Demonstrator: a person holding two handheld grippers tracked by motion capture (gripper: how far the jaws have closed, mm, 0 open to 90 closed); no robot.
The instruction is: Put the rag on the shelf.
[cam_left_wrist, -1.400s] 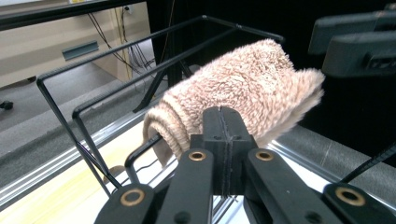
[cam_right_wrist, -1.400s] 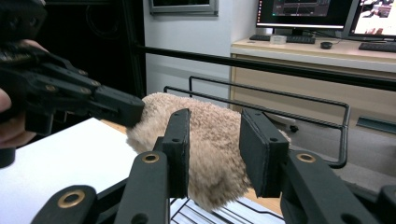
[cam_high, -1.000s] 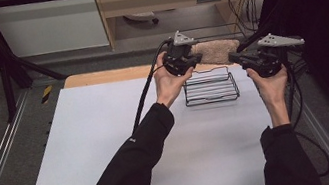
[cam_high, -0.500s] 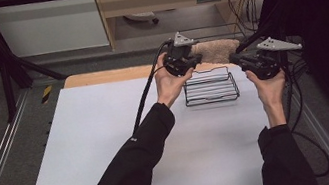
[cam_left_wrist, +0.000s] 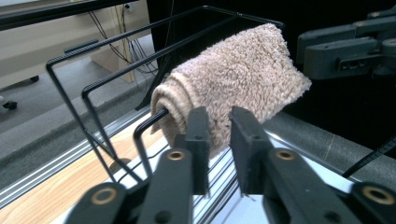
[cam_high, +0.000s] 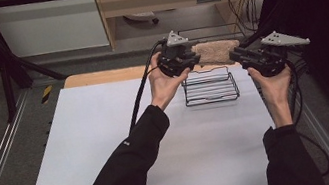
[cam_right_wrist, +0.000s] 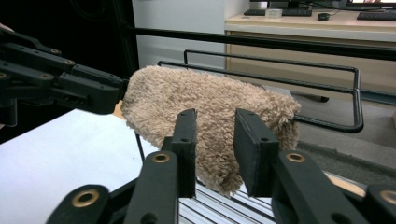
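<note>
**Towel on the rack, both claws just let go**

The rolled towel (cam_high: 217, 51) lies on the far rim of the wire rack (cam_high: 210, 86). The left gripper (cam_high: 193, 60) and right gripper (cam_high: 234, 55) flank its ends, jaws just opened, pads off the pile.

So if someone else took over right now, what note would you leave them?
Left hand-held gripper: jaws just opened, off the towel.
Right hand-held gripper: jaws just opened too, holding nothing.
Towel: rolled, resting on the top rails of the wire rack at the table's far edge.
Done: towel placed and let go.
Left: probably just back both hands away.
</note>
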